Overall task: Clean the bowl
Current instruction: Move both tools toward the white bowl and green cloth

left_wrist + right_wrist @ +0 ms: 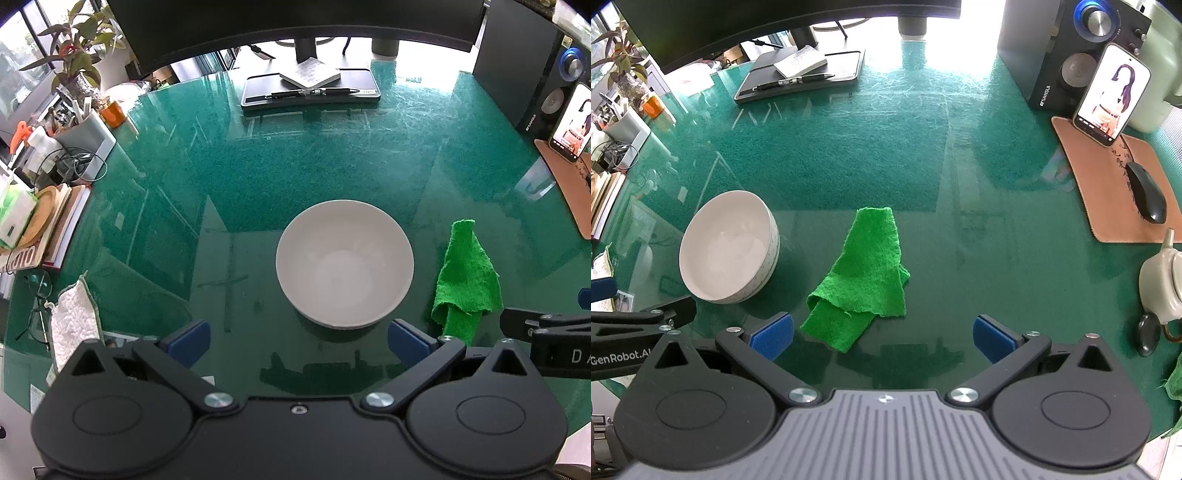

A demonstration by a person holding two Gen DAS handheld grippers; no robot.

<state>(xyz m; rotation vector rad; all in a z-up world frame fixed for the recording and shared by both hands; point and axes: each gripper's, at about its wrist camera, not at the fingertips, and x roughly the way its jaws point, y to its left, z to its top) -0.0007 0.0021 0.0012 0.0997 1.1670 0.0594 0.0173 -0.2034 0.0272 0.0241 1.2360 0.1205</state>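
Observation:
A white bowl (344, 264) stands upright and empty-looking on the green glass-topped desk (258, 177). My left gripper (301, 339) hovers just short of it, jaws wide open with nothing between the blue pads. A crumpled green cloth (466, 280) lies to the right of the bowl. In the right wrist view the same cloth (866, 273) lies just ahead of my right gripper (882, 338), which is open and empty; the bowl (729, 247) sits to its left. Each gripper's arm shows at the edge of the other's view.
A monitor stand with notebook and pen (310, 86) sits at the back. Books, a tissue box and a plant (44, 221) crowd the left edge; a white towel (74, 325) lies near left. A phone (1112, 92), speaker, mouse (1147, 194) on its mat and teapot (1161, 284) line the right.

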